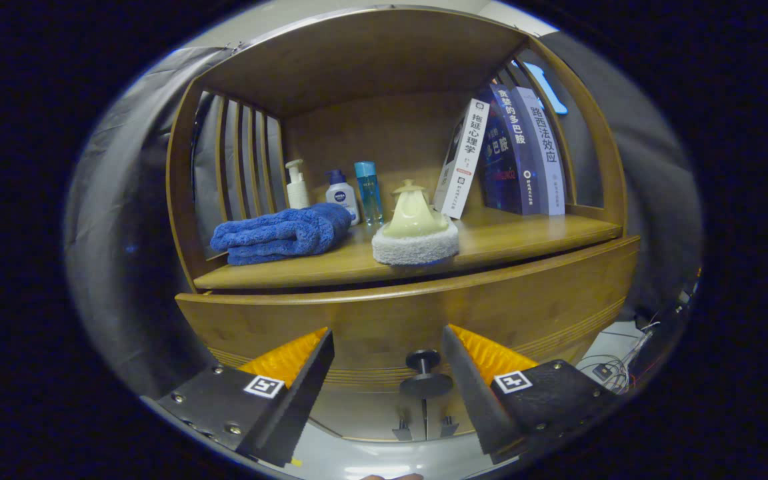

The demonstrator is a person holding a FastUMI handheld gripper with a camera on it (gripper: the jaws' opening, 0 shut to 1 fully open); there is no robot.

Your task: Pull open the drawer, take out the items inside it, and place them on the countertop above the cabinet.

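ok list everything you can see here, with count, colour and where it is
cabinet: 1, brown wood, ahead of the tongs, open shelf above a shut drawer
drawer knob: 1, dark, on the drawer front, between the two fingers, untouched
towel: 1, blue, folded, on the shelf beside the slatted side
scrub brush: 1, cream handle on a white pad, near the shelf's front edge
bottles: 3, one white pump, one white with dark cap, one clear blue, at the shelf's back behind the towel
books: 3, one white, two blue, leaning at the shelf's other end
cables: a tangle, on the floor beside the cabinet
tongs: 1, open, either side of the knob
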